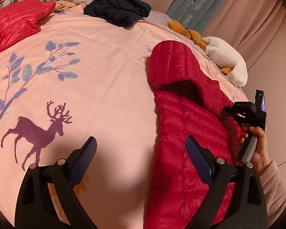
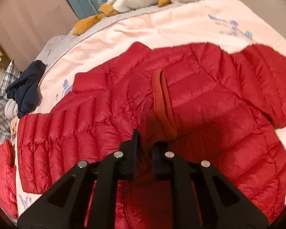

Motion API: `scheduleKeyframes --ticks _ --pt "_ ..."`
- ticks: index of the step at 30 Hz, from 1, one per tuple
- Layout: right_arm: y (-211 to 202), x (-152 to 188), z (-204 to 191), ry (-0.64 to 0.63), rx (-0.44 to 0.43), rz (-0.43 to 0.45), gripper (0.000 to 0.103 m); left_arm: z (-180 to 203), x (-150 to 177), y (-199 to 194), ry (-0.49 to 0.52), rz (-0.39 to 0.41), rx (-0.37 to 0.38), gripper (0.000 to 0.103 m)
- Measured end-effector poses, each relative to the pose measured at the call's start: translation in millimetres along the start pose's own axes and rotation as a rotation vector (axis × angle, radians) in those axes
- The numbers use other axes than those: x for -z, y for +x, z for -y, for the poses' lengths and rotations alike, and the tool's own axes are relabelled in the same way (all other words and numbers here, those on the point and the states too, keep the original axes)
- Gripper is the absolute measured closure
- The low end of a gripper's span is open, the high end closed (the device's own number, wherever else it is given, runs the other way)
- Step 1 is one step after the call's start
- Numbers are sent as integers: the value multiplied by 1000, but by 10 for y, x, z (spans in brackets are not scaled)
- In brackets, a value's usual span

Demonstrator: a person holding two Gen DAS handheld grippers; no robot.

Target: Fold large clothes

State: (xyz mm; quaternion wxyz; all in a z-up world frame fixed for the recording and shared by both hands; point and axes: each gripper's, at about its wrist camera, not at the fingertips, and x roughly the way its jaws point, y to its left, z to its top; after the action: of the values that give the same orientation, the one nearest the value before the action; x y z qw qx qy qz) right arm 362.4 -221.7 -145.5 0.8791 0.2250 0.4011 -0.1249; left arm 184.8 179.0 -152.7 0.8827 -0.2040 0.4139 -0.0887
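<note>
Lying flat on the pink bed cover with a deer print (image 1: 108,61) is the puffy red hooded down jacket (image 2: 200,103); the right gripper (image 2: 144,152) pinches the jacket's fabric near the middle, fingers squeezed tight; the left gripper (image 1: 141,150) hangs above the bed with fingers spread wide, holding nothing; the shiny cloth looks slippery, so it may slide out and spoil the fold.
</note>
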Motion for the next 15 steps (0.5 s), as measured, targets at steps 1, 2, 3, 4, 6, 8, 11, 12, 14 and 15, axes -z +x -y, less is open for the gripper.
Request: scheduleKeyframes --ticks 1,2,3,4,6,8,11,12,14,15 --pt "-30 0 -10 -2 -3 7 94 -11 4 1 -2 -3 -1 9" --pt "-68 4 -19 -4 -9 16 94 -13 6 2 -4 -5 -3 9" --pt "-99 6 -26 -8 -13 24 94 -17 13 2 -5 -7 -4 9" --pt "-155 8 -35 -14 -17 37 94 -19 19 -2 -5 -8 -4 9" --pt "-236 -4 -59 -22 -34 46 94 -15 26 -11 -3 -8 -7 9" --pt "-334 -20 -80 -28 -47 63 94 -9 34 -26 -1 -7 -8 9" --pt "-428 -67 -98 -26 -66 78 95 -17 45 -40 -4 -6 -6 9" --pt "-470 -77 -97 -25 -67 88 95 -19 48 -42 -7 -7 -4 9" --pt "-560 -110 -73 -20 -71 110 95 -20 56 -48 -9 -10 -2 9" --pt "-606 -128 -58 -16 -73 121 95 -16 59 -52 -7 -10 -2 9"
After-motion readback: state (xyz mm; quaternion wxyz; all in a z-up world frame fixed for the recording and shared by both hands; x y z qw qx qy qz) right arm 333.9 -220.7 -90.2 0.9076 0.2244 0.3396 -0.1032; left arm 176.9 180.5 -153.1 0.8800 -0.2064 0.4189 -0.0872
